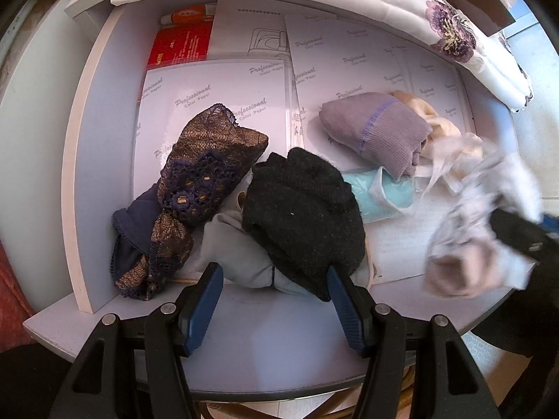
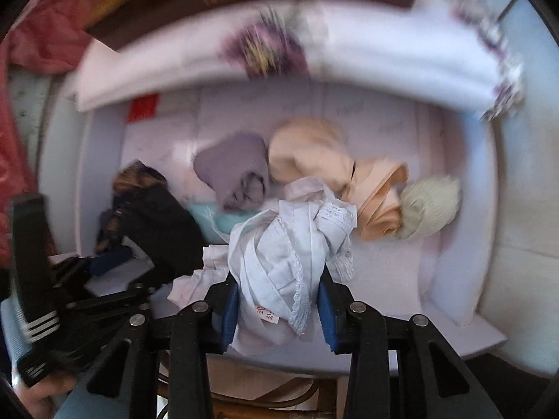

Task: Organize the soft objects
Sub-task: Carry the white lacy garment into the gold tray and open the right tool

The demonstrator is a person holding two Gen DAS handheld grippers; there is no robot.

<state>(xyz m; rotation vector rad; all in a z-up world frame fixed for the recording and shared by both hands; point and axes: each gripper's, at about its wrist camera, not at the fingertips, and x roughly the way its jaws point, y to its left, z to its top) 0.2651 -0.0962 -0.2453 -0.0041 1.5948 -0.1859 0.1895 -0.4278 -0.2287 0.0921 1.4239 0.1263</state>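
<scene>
My left gripper (image 1: 276,276) is shut on a black knit bundle (image 1: 304,216) and a grey cloth (image 1: 234,251) at the drawer's front. My right gripper (image 2: 279,300) is shut on a white lace-trimmed garment (image 2: 286,255); it shows blurred in the left wrist view (image 1: 478,220). In the drawer lie a brown and navy lace piece (image 1: 195,181), a lilac roll (image 1: 377,129), a teal piece (image 1: 380,192), a peach garment (image 2: 325,160) and a pale green knit ball (image 2: 429,206).
The drawer's white left wall (image 1: 94,160) and right wall (image 2: 464,244) bound the space. Paper packs (image 1: 216,87) and a red box (image 1: 181,42) line the bottom. A white embroidered cushion (image 1: 436,17) lies across the back.
</scene>
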